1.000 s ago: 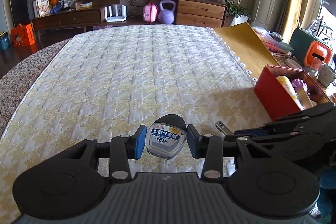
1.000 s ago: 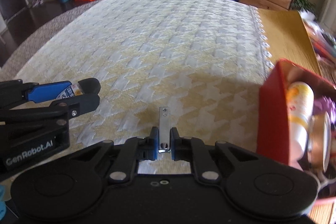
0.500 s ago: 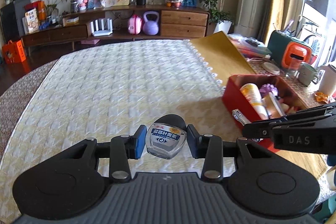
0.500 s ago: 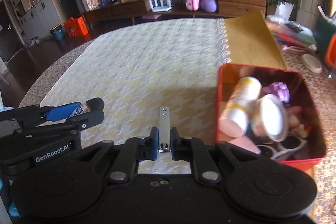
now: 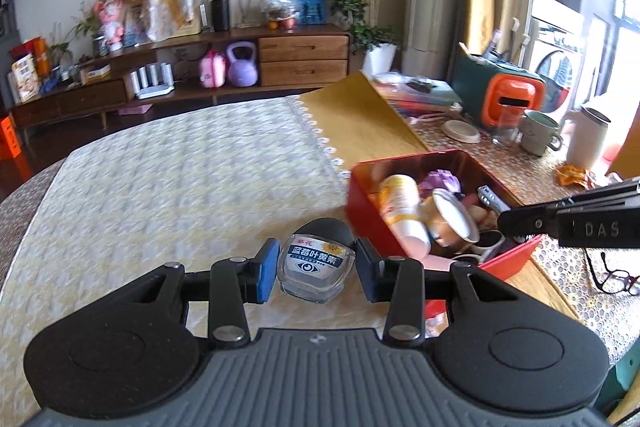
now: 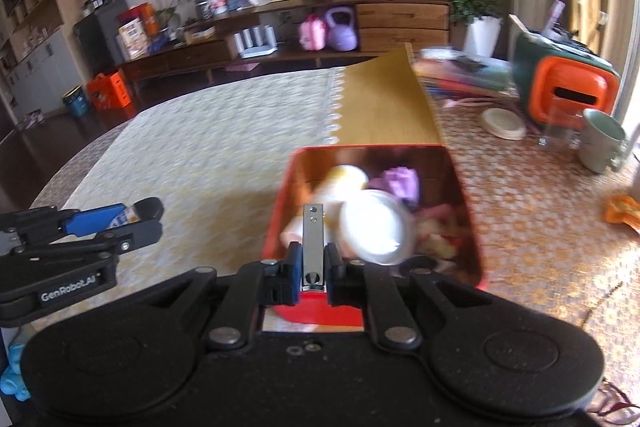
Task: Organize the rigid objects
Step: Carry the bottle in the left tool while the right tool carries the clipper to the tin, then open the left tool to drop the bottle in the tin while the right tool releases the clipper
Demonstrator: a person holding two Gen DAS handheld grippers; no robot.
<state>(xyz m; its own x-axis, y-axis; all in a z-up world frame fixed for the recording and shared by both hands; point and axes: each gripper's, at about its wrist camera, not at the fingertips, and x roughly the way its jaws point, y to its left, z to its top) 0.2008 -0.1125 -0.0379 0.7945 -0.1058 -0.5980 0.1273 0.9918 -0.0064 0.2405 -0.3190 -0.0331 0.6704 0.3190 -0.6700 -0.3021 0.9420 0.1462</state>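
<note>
- A living room is shown, with a low wooden sideboard (image 5: 240,67) along the far wall and a table spread with a pale yellow patterned cloth (image 5: 180,179) in the foreground.
- A red tin (image 6: 280,211) is seen on the table, crowded with a yellow-and-white bottle (image 5: 400,203), a white-lidded cup (image 5: 454,215) and other small items.
- The left gripper (image 5: 316,269) is closed on a small clear bottle (image 5: 316,267); it is held between the blue pads, its black cap directed forward, away from the camera, and its long axis lying along the fingers.
- The right gripper (image 6: 314,275) is clamped on a metal nail clipper (image 6: 313,239), gripped at its near end; its long axis runs straight ahead of the jaws, the free end projecting above the tin's contents.
- The tin is seen ahead and right of the left jaws.
</note>
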